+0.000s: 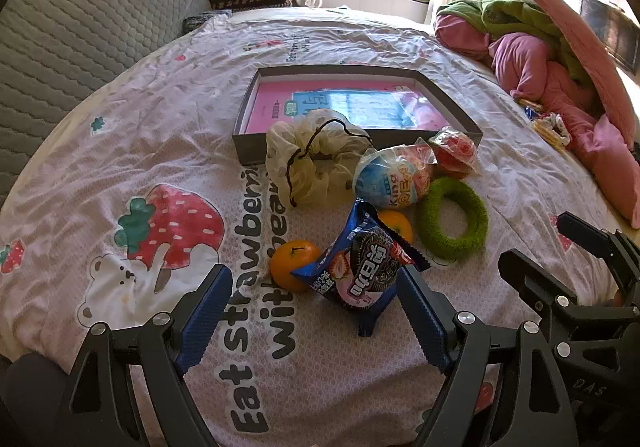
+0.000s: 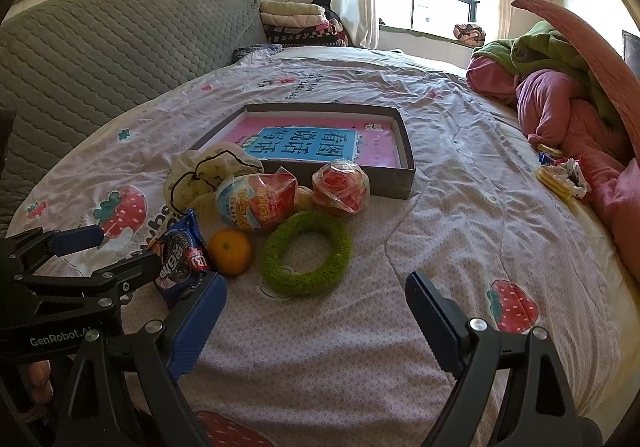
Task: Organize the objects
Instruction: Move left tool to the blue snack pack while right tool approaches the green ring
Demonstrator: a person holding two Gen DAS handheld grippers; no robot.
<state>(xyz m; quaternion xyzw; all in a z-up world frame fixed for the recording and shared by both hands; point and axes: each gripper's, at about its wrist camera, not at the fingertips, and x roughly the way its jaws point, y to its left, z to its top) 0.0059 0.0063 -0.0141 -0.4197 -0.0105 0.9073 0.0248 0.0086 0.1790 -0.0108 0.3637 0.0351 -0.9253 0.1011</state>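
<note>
A grey shallow box (image 1: 256, 151) (image 2: 394, 183) with a pink book inside lies mid-bed. In front of it sit a cream drawstring pouch (image 1: 316, 167) (image 2: 200, 175), a King Egg toy pack (image 1: 394, 181) (image 2: 256, 203), a red wrapped ball (image 1: 454, 155) (image 2: 340, 187), a green ring (image 1: 454, 217) (image 2: 306, 253), two oranges (image 1: 294, 265) (image 2: 231, 251) and a blue cookie packet (image 1: 360, 271) (image 2: 180, 255). My left gripper (image 1: 316, 311) is open, its fingers either side of the packet's near end. My right gripper (image 2: 316, 315) is open and empty, just short of the ring.
The bed sheet (image 1: 140, 127) has strawberry prints. A grey quilted headboard (image 1: 80, 27) stands at the left. Pink and green bedding (image 1: 540, 59) (image 2: 560, 107) is piled at the right. Small snack packs (image 2: 560, 175) lie beside the pile.
</note>
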